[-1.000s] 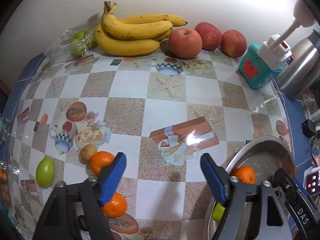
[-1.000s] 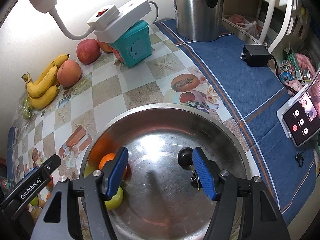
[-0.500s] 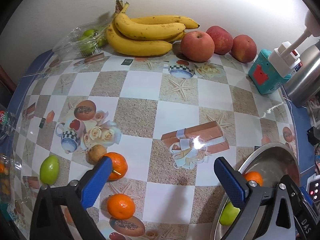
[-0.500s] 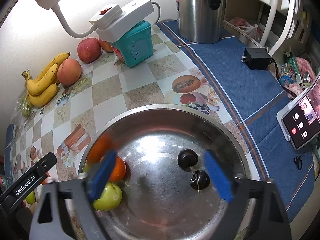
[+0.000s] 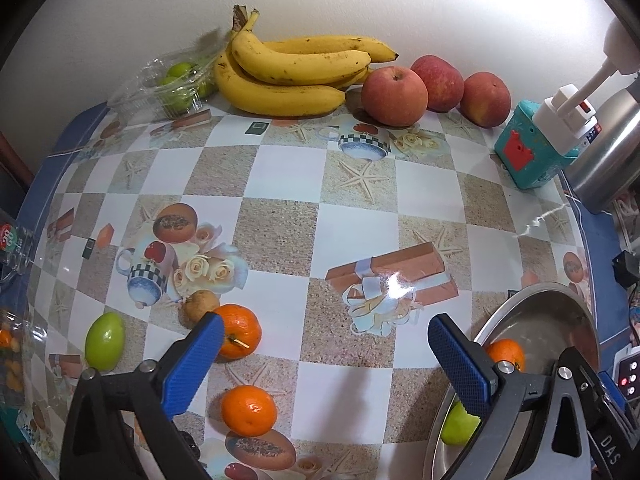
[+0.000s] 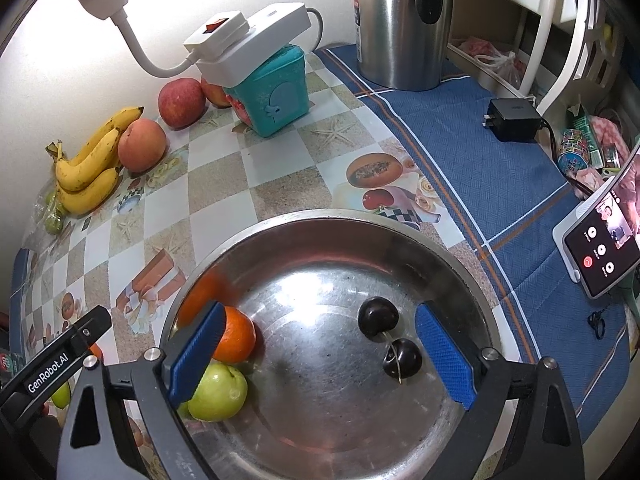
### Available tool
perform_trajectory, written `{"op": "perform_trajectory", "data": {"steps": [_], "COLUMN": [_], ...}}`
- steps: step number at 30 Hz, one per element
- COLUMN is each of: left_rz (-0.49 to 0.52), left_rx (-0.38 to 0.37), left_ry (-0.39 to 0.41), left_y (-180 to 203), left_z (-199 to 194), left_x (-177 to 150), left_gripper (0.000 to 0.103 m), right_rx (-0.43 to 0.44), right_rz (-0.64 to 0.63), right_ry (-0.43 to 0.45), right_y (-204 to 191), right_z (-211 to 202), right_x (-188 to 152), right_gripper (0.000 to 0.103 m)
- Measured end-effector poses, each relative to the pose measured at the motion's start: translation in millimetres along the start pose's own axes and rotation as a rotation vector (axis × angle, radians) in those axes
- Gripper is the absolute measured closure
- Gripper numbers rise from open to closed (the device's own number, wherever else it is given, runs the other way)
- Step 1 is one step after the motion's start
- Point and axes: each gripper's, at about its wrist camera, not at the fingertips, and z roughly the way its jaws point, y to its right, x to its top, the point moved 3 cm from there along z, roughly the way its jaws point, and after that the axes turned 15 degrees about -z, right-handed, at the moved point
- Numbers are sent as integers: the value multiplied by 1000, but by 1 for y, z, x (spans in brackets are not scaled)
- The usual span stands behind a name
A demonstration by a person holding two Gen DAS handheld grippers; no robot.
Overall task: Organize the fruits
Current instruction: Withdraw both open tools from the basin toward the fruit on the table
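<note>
A steel bowl (image 6: 400, 240) holds an orange (image 6: 236, 338), a green fruit (image 6: 218, 392) and two dark cherries (image 6: 378, 316). My right gripper (image 6: 316, 354) hangs open over the bowl with nothing between its blue pads. My left gripper (image 5: 322, 354) stands wide open above the checked tablecloth (image 5: 288, 184), empty. Two oranges (image 5: 240, 332) (image 5: 249, 410), a small brown fruit (image 5: 200, 306) and a green fruit (image 5: 104, 342) lie by its left finger. The bowl (image 5: 536, 296) shows at the lower right of the left wrist view. Bananas (image 5: 288, 76) and three apples (image 5: 394, 90) line the wall.
A teal box (image 5: 528, 156) carrying a white power strip (image 6: 248, 46) stands by a steel kettle (image 6: 400, 20). A clear box of green fruit (image 5: 176, 84) sits left of the bananas. A black charger (image 6: 512, 118) and a phone (image 6: 600, 256) lie on the blue cloth.
Both grippers have opened wider. The cherries now lie free in the bowl between the right gripper's fingers. The near orange, earlier behind the left finger, now lies in plain view.
</note>
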Motion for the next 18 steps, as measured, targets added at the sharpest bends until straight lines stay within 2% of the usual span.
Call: {"op": "perform_trajectory", "data": {"steps": [18], "left_rz": [30], "left_rx": [2], "left_ry": [33], "left_y": [-24], "left_z": [-21], "left_x": [0], "left_gripper": [0], "right_rx": [47], "right_rz": [-29], "right_ry": [25], "right_y": [-25], "right_z": [-17], "right_x": [-5], "right_gripper": [7]}}
